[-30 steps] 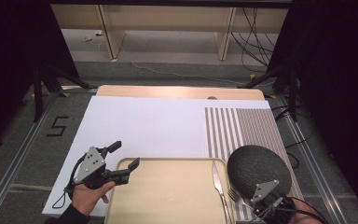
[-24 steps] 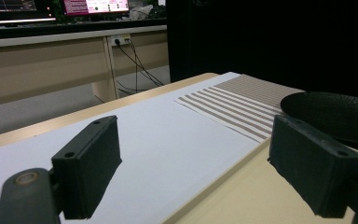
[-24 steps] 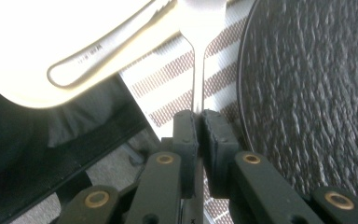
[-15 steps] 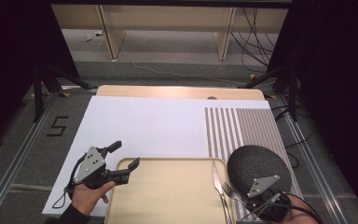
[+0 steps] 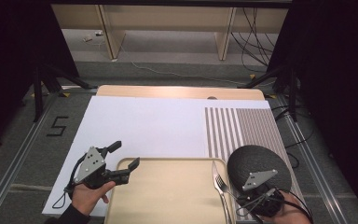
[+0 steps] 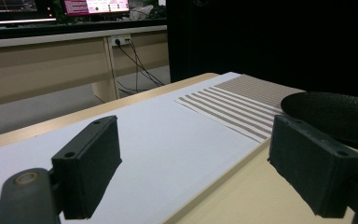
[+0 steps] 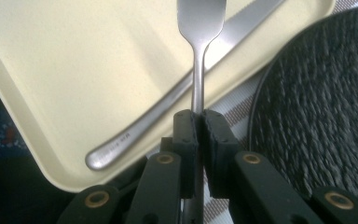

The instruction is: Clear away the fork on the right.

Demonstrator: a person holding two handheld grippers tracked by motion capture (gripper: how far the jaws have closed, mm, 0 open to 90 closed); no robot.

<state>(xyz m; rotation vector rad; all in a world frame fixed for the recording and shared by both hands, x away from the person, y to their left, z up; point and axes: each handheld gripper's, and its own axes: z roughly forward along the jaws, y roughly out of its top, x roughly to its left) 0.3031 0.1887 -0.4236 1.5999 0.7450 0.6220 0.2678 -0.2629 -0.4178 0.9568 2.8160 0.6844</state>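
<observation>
The fork (image 7: 200, 28) sits pinched by its handle between the pressed-together jaws of the right gripper (image 7: 198, 122), its head over the right side of the cream tray (image 5: 168, 196), above a knife (image 7: 168, 107) that lies in the tray along its right rim. In the high view the fork (image 5: 220, 184) points away from the person, just beside the dark round placemat (image 5: 256, 161). The work in hand looks like lifting the fork out of the tray, so the grip should stay firm and the handle level, and the lift should go straight up so the head does not drag the knife along. The left gripper (image 5: 123, 158) rests with jaws spread at the tray's near-left corner, holding nothing; it could steady the tray there.
</observation>
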